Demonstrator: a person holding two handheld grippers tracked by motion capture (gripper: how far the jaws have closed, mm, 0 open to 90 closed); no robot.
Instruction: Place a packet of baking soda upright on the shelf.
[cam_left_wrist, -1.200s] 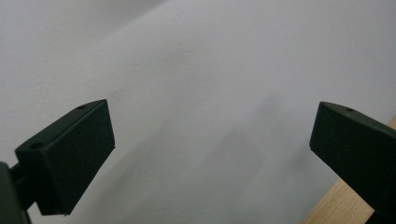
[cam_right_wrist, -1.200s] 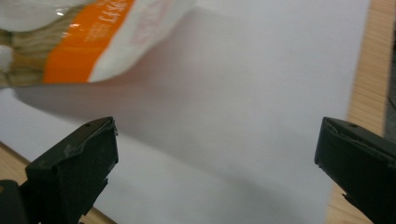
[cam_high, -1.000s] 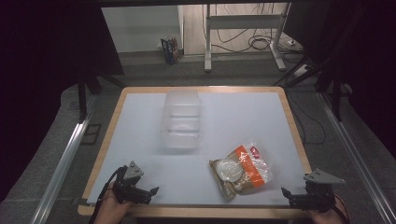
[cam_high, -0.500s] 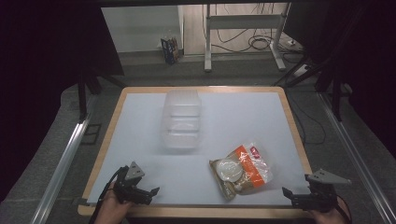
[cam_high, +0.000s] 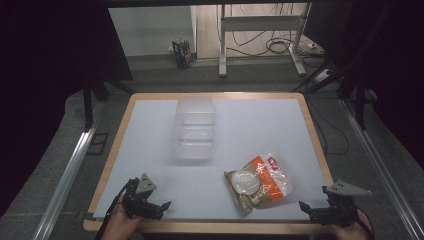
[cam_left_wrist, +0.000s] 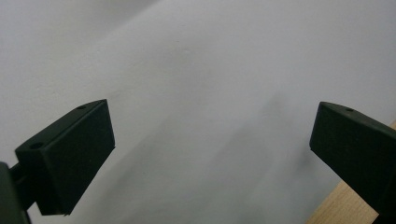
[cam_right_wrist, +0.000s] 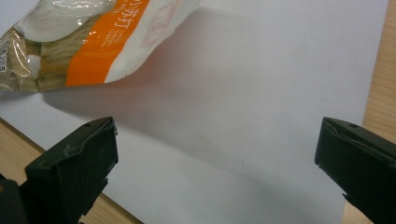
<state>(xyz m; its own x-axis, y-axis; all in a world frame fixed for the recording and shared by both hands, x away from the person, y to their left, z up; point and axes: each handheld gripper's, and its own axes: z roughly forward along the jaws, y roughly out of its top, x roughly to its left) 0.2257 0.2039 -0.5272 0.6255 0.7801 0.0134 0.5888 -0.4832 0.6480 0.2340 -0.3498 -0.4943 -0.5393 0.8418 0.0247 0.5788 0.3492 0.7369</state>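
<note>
Fingers of the right gripper (cam_high: 306, 207) spread wide and empty at the near right corner of the worktop (cam_high: 260, 120), aimed leftward. Noodle packet (cam_high: 259, 180) lies just beyond them, ahead and to the left, near but not touching, its long axis running diagonally from near-left to far-right. Left gripper (cam_high: 165, 204), also spread wide and empty, sits at the near left, farther from the packet. Clear plastic container (cam_high: 194, 127) stands well apart, toward the middle. Right hand judged better placed to reach.
</note>
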